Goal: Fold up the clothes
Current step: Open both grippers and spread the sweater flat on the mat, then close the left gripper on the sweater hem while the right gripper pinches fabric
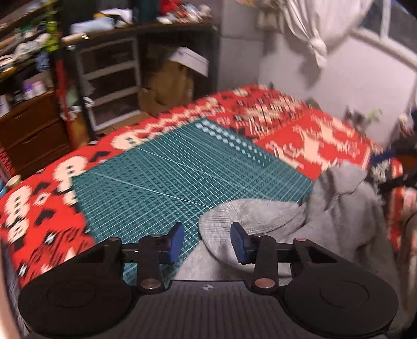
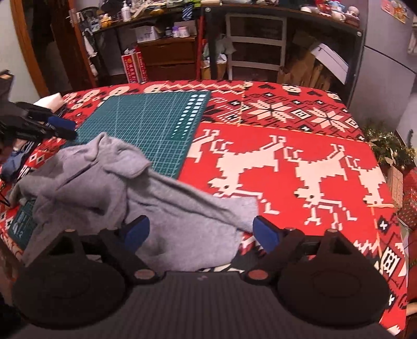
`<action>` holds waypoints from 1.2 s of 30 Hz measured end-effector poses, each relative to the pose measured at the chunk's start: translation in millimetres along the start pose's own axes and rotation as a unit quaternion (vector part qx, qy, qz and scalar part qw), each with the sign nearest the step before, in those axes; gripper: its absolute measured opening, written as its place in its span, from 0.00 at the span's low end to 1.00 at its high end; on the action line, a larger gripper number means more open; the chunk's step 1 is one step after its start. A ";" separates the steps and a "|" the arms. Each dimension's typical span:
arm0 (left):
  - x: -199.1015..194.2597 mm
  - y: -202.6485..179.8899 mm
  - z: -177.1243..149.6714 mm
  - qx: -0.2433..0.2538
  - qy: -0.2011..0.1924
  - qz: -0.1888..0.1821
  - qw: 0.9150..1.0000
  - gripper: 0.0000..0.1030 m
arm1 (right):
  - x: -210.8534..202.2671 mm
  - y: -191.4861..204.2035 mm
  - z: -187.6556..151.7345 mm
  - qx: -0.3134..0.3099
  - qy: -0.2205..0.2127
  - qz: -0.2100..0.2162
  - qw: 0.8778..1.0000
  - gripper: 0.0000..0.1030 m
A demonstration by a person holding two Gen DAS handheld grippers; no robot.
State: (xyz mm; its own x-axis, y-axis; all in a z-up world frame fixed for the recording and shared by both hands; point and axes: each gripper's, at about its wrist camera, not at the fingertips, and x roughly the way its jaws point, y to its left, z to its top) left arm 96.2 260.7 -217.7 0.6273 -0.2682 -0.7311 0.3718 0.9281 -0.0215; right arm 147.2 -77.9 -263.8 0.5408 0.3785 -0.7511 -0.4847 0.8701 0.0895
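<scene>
Left wrist cam sits low over near-left part of table, looks fwd and rightward across green mat toward far corner, wall and curtain; close to surface, frame blurred. Right wrist cam rides higher at near edge, faces straight across red cloth to shelves. Both share mat, grey garment, drawer unit and shelves. Left gripper shows at right cam's left edge.

A green cutting mat lies toward the left edge of the table's red patterned cloth. Beyond the far edge stand white plastic drawers and cluttered shelves.
</scene>
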 end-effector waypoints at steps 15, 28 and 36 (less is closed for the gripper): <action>16.2 -16.7 -11.2 0.025 0.045 0.019 0.998 0.06 | 19.2 -6.5 34.4 -0.001 -0.022 0.015 1.000 0.42; -37.6 -11.7 -10.0 -0.051 -0.016 0.045 0.998 0.06 | 46.8 30.1 25.3 -0.034 0.055 0.110 0.992 0.18; -65.3 -18.2 -25.0 -0.083 -0.029 0.055 0.995 0.06 | 33.9 43.7 0.6 -0.035 0.063 0.109 0.991 0.18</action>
State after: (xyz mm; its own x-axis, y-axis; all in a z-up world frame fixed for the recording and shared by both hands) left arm 31.4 267.8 -186.6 0.6974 -0.1734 -0.6954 0.1839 0.9811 -0.0603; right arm 144.7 -26.8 -284.9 0.3304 0.5085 -0.7952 -0.6287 0.7469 0.2164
